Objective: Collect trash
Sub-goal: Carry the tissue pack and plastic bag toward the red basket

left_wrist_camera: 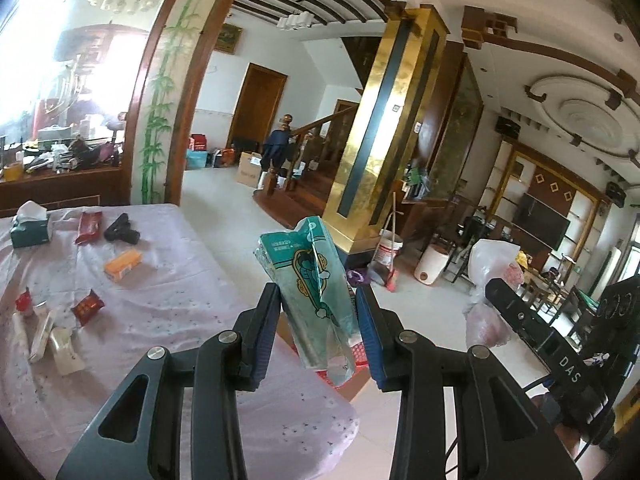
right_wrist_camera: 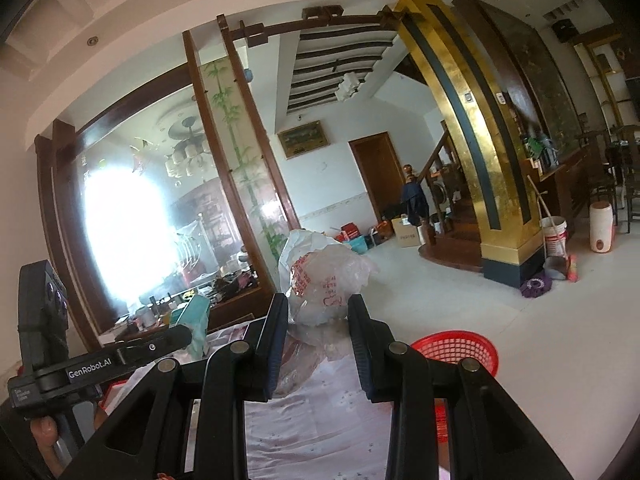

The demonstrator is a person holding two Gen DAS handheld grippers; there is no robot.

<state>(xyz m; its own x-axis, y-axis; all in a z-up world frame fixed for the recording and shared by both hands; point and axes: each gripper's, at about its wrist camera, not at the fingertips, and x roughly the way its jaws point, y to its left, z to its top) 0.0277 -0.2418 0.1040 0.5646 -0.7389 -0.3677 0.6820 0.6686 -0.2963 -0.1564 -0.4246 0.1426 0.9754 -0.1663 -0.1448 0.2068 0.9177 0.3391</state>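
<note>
My left gripper (left_wrist_camera: 317, 289) is shut on a teal printed tissue wrapper (left_wrist_camera: 310, 272), which stands upright between its blue pads above the table edge. The right gripper (right_wrist_camera: 318, 298) is shut on a crumpled white plastic bag with red print (right_wrist_camera: 326, 276), held up in the air. In the left wrist view the bag (left_wrist_camera: 490, 260) and the right gripper (left_wrist_camera: 516, 312) show at the right. The right wrist view shows the left gripper (right_wrist_camera: 172, 338) with the teal wrapper (right_wrist_camera: 196, 316) at the lower left. More wrappers lie on the lilac tablecloth (left_wrist_camera: 168, 312): red packets (left_wrist_camera: 90, 226), an orange box (left_wrist_camera: 123, 264), white wrappers (left_wrist_camera: 52, 340).
A teal tissue box (left_wrist_camera: 30, 228) and a black object (left_wrist_camera: 122, 230) lie at the table's far end. A red mesh basket (right_wrist_camera: 456, 350) stands on the floor beside the table. A gold pillar (left_wrist_camera: 384, 132), a bucket with a broom (left_wrist_camera: 386, 252) and stairs lie beyond.
</note>
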